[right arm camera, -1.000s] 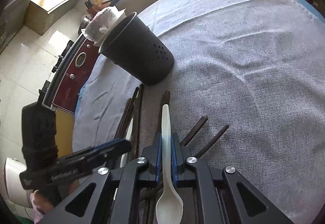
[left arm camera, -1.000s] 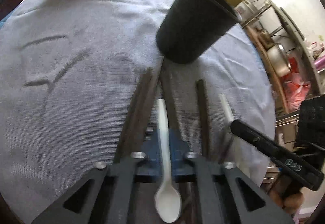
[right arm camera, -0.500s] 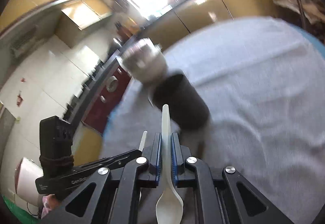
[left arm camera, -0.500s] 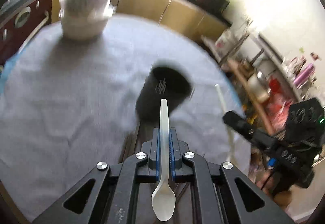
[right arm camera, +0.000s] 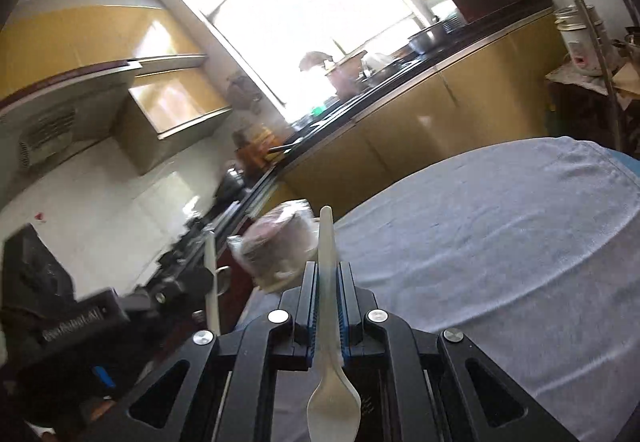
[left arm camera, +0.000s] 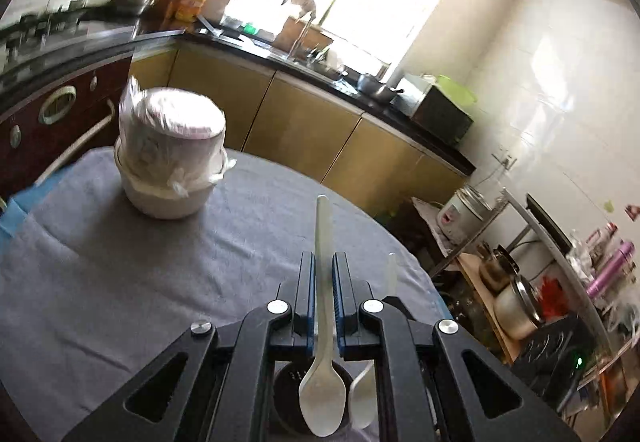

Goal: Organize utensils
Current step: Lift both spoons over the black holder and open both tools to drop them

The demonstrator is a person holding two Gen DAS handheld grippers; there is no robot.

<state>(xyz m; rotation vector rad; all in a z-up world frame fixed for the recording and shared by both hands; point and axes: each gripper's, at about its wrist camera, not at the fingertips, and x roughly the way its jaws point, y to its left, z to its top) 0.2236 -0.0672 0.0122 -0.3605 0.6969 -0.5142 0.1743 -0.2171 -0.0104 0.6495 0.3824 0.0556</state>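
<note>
My left gripper [left arm camera: 323, 262] is shut on a white plastic spoon [left arm camera: 323, 394], handle pointing forward and up, bowl hanging over the open mouth of the black utensil cup [left arm camera: 290, 402] below. A second white spoon [left arm camera: 366, 398] shows just right of it, bowl down at the cup's mouth, held by the other gripper. My right gripper [right arm camera: 327, 272] is shut on its white spoon [right arm camera: 332, 408], bowl low over the black cup [right arm camera: 370, 390]. The left gripper [right arm camera: 80, 322] and its spoon's handle [right arm camera: 211, 282] show at the left of the right wrist view.
The round table [left arm camera: 100, 282] has a grey cloth. A white bowl stack wrapped in plastic [left arm camera: 172, 157] stands at its far left and shows in the right wrist view [right arm camera: 280, 242]. Kitchen cabinets, counter and a shelf with pots lie beyond the table.
Both grippers lifted their spoons off the table and tilted up. The cup, ahead before, is now right below the spoon bowls. The chopsticks have left view.
</note>
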